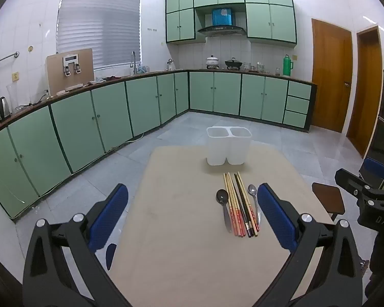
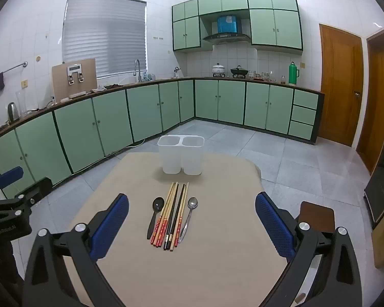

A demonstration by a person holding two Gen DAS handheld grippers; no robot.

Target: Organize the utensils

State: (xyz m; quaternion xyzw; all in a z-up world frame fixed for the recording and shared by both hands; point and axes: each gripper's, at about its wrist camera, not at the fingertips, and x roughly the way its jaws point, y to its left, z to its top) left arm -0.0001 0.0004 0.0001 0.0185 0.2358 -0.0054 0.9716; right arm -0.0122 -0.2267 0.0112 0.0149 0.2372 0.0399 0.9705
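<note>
On a beige table (image 1: 179, 243) (image 2: 217, 268) lie several chopsticks (image 1: 239, 204) (image 2: 172, 215) side by side, a black spoon (image 1: 222, 199) (image 2: 156, 208) on their left and a metal spoon (image 1: 253, 195) (image 2: 190, 209) on their right. Behind them stands a white two-compartment holder (image 1: 228, 145) (image 2: 181, 154), both compartments bare inside. My left gripper (image 1: 192, 215) hovers open above the near table, left of the utensils. Over the utensils' near ends my right gripper (image 2: 192, 223) hangs open, nothing between its blue pads (image 2: 274, 225).
A brown stool (image 1: 329, 200) (image 2: 317, 216) stands right of the table. Green cabinets (image 1: 146, 102) (image 2: 140, 110) line the far walls, wooden doors (image 1: 331, 74) (image 2: 341, 84) stand at the right. Grey tiled floor surrounds the table. In the left wrist view the other gripper (image 1: 366, 192) shows at the right edge.
</note>
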